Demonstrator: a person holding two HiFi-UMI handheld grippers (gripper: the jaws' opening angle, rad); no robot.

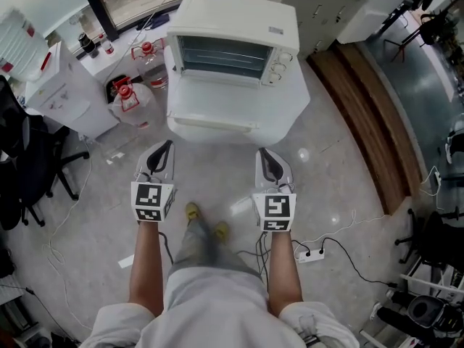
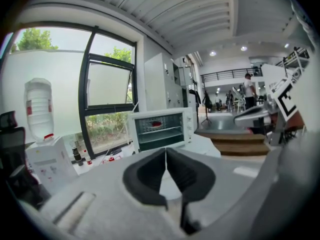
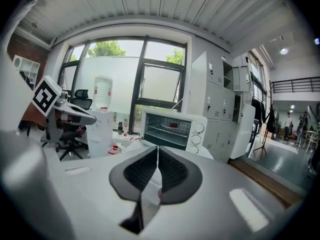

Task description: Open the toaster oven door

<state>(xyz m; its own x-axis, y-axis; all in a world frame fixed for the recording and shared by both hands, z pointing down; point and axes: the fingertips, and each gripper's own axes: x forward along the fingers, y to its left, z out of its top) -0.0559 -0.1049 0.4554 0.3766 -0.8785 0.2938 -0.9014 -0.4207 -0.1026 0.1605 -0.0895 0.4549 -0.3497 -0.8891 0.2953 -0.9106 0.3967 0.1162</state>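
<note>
The white toaster oven (image 1: pixel 232 20) sits on a white table (image 1: pixel 239 114) ahead of me, its front window showing wire racks. It also shows in the left gripper view (image 2: pixel 160 129) and the right gripper view (image 3: pixel 172 129), with something red on a rack. I cannot tell whether its door is down. My left gripper (image 1: pixel 168 145) and right gripper (image 1: pixel 262 152) hover side by side short of the table's near edge, touching nothing. The left jaws (image 2: pixel 166 151) are shut and empty. The right jaws (image 3: pixel 158 149) stand together with only a thin slit and hold nothing.
Large water bottles (image 1: pixel 129 96) with red caps stand on the floor left of the table, beside a white dispenser (image 1: pixel 58 85). A black office chair (image 1: pixel 29 165) is at far left. A power strip (image 1: pixel 308 254) and cables lie at right, near a wooden step (image 1: pixel 370 122).
</note>
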